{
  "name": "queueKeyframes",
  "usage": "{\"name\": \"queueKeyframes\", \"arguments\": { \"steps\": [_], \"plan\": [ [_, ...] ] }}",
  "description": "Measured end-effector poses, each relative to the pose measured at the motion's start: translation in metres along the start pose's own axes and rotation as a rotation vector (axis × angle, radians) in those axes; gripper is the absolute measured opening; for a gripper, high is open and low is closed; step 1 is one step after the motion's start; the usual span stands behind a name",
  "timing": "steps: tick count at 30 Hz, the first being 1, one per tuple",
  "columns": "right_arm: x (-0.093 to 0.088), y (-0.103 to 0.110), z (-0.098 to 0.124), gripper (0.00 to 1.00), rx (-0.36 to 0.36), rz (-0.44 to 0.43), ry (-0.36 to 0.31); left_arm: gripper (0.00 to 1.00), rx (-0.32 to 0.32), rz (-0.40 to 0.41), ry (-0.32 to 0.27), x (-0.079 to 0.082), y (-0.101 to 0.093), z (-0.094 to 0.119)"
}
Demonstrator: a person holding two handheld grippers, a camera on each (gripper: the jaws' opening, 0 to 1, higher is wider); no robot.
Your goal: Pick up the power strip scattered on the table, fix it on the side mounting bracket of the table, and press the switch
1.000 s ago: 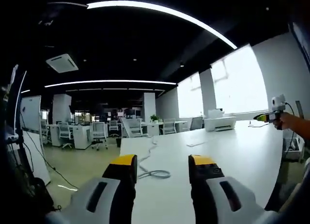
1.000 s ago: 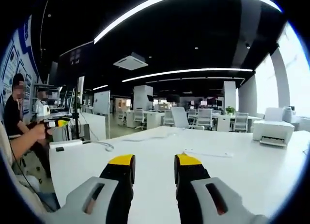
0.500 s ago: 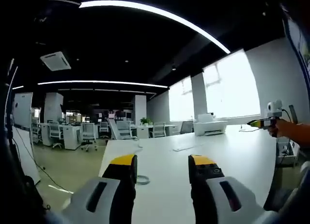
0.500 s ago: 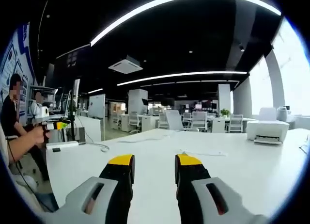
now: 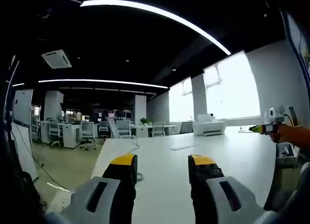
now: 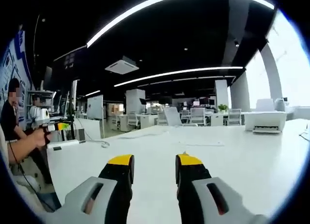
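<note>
A flat white power strip (image 5: 182,147) lies far out on the white table (image 5: 232,161), its cable trailing to a coil (image 5: 140,177) partly hidden behind my left gripper's left jaw. My left gripper (image 5: 162,161) is open and holds nothing, low over the near table edge. My right gripper (image 6: 155,160) is also open and holds nothing, well short of the power strip (image 6: 202,144). A hand holds the left gripper (image 6: 54,126) at the left of the right gripper view. The right gripper (image 5: 265,129) appears at the right of the left gripper view.
A white printer (image 6: 264,121) stands on the far side of the table. A white block (image 6: 64,144) with a cable (image 6: 99,142) sits at the table's left edge. A seated person (image 6: 9,118) is at far left. Office chairs and desks fill the room behind.
Both cameras have sunk closer to the table top, and the left one has swung so the cable coil now sits behind its jaw. Nothing on the table has moved.
</note>
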State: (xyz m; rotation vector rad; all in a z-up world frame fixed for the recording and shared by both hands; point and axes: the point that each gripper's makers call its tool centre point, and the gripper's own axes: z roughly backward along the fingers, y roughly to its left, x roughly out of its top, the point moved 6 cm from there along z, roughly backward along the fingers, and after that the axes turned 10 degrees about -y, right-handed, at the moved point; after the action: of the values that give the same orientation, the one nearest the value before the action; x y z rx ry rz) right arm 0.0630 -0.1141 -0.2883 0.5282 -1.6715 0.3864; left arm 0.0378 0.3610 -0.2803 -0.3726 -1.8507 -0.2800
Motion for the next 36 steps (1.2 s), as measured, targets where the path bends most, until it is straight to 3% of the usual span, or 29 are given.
{"name": "queueKeyframes", "arguments": {
  "steps": [3, 36],
  "plan": [
    [0.001, -0.007, 0.001, 0.31, 0.000, -0.001, -0.001, 0.47, 0.001, 0.000, 0.002, 0.000, 0.000, 0.001],
    [-0.002, 0.009, 0.013, 0.32, -0.040, -0.016, -0.014, 0.47, 0.008, -0.005, 0.007, -0.002, 0.007, 0.001]
  ]
}}
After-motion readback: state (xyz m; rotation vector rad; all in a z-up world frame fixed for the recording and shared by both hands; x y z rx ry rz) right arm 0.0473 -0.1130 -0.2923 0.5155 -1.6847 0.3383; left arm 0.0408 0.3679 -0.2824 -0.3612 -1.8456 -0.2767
